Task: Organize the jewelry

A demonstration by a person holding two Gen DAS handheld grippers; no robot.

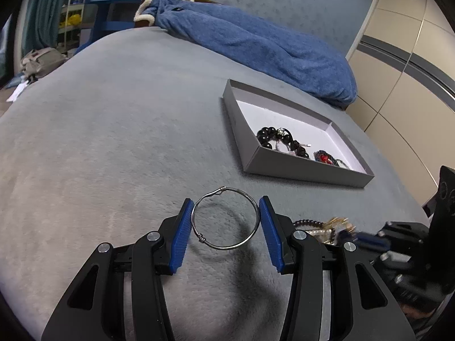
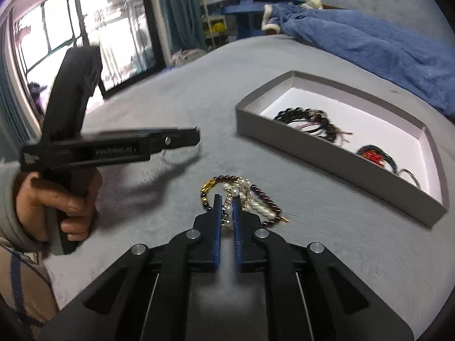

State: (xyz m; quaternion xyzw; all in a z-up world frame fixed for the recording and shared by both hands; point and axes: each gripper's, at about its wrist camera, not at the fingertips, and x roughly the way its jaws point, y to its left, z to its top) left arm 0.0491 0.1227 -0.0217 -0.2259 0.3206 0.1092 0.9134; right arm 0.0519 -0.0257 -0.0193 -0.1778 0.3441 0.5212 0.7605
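Note:
My left gripper [image 1: 226, 200] holds a thin silver bangle [image 1: 196, 228] across its width, both blue pads touching the ring, a little above the grey bedspread. In the right wrist view a hand [image 2: 57, 204] carries this left gripper [image 2: 193, 136] side-on. My right gripper [image 2: 226, 199] is shut on a pearl and gold strand [image 2: 227, 211] in a jewelry pile [image 2: 263, 201] of dark beads, pearls and gold chain. The grey box [image 2: 312, 147] stands beyond it to the right. It holds a black bead bracelet [image 1: 268, 137] and a red beaded piece [image 1: 324, 157].
A blue blanket [image 1: 270, 48] lies along the bed's far side behind the box [image 1: 247, 139]. Beige wardrobe doors [image 1: 403, 65] stand to the right. A large window [image 2: 85, 28] and blue shelving [image 2: 256, 0] lie past the bed's far edge.

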